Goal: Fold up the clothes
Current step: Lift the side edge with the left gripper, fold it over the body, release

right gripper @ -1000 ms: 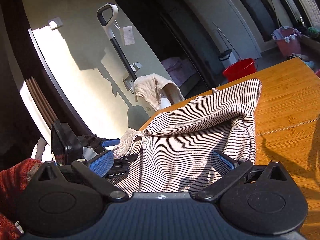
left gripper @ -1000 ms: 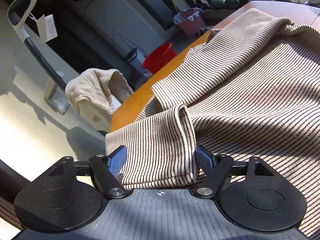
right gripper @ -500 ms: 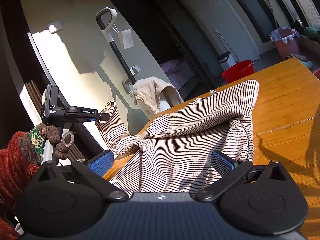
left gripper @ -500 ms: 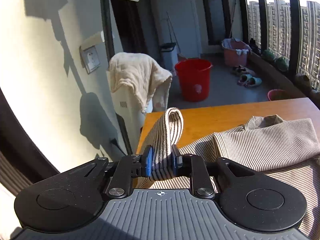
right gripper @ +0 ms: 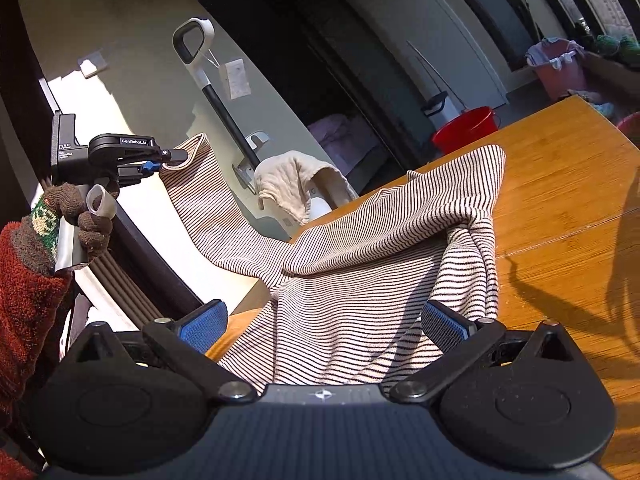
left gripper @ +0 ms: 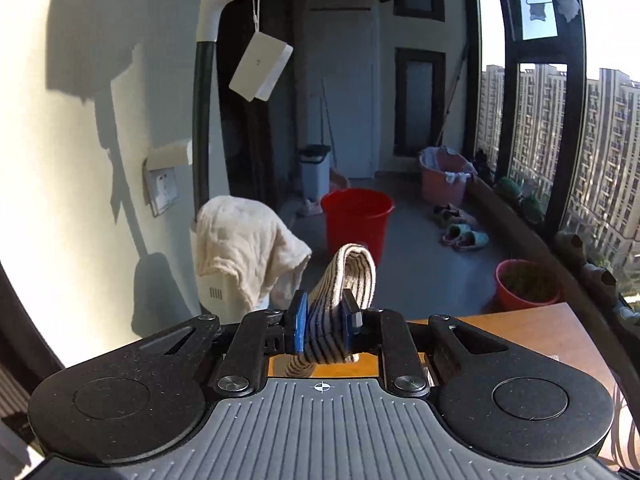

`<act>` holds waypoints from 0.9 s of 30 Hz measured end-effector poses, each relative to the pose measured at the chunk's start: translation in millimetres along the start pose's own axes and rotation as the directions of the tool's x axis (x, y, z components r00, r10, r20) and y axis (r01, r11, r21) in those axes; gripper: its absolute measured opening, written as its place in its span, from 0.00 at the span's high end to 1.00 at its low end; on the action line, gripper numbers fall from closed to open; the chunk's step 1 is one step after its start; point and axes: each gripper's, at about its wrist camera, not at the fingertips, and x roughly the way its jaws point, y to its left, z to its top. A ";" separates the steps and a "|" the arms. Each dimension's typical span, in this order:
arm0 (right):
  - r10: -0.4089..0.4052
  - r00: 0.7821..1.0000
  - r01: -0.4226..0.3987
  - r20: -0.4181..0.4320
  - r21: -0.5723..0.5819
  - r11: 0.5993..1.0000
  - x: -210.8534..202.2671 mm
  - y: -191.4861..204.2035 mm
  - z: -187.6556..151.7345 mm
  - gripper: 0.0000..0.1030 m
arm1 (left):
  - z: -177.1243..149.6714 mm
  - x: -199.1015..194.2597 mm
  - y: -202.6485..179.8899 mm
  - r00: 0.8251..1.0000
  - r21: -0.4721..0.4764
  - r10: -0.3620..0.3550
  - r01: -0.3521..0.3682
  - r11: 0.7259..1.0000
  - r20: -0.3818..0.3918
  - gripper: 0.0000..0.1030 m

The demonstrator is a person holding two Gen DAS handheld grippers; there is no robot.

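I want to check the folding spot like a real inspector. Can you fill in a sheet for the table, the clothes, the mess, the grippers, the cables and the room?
Surface: wooden table, sunlit, bare on its right side.
Job's things: striped top heaped on the table; its sleeve lifted clear.
Clutter: nothing seen on the table.
Grippers: left hand-held gripper closing on the sleeve cuff; right hand-held gripper open over the top.
Cables: nothing seen.
Surroundings: red bucket, towel, pink basket, slippers, window.
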 end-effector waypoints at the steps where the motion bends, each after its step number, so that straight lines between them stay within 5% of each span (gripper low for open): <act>1: 0.000 1.000 0.000 -0.001 0.001 1.000 0.2 -0.2 -0.1 0.00 | 3.0 -0.2 -6.0 1.000 0.017 -0.001 0.000 1.000 0.009 0.83; 4: -0.001 1.000 0.001 -0.002 0.005 1.000 0.2 -1.1 0.0 0.00 | 8.9 0.7 -26.8 0.999 0.056 -0.026 0.025 0.998 0.018 0.90; 20: -0.005 1.000 0.006 -0.026 0.048 0.999 3.1 -7.9 0.3 0.00 | 6.4 24.0 -162.6 0.973 0.222 -0.232 0.229 0.948 -0.016 0.92; 27: -0.009 0.999 0.012 -0.037 0.070 0.997 4.9 -10.7 0.8 0.00 | -10.9 7.2 -233.8 0.904 0.265 -0.424 0.423 0.867 -0.058 0.94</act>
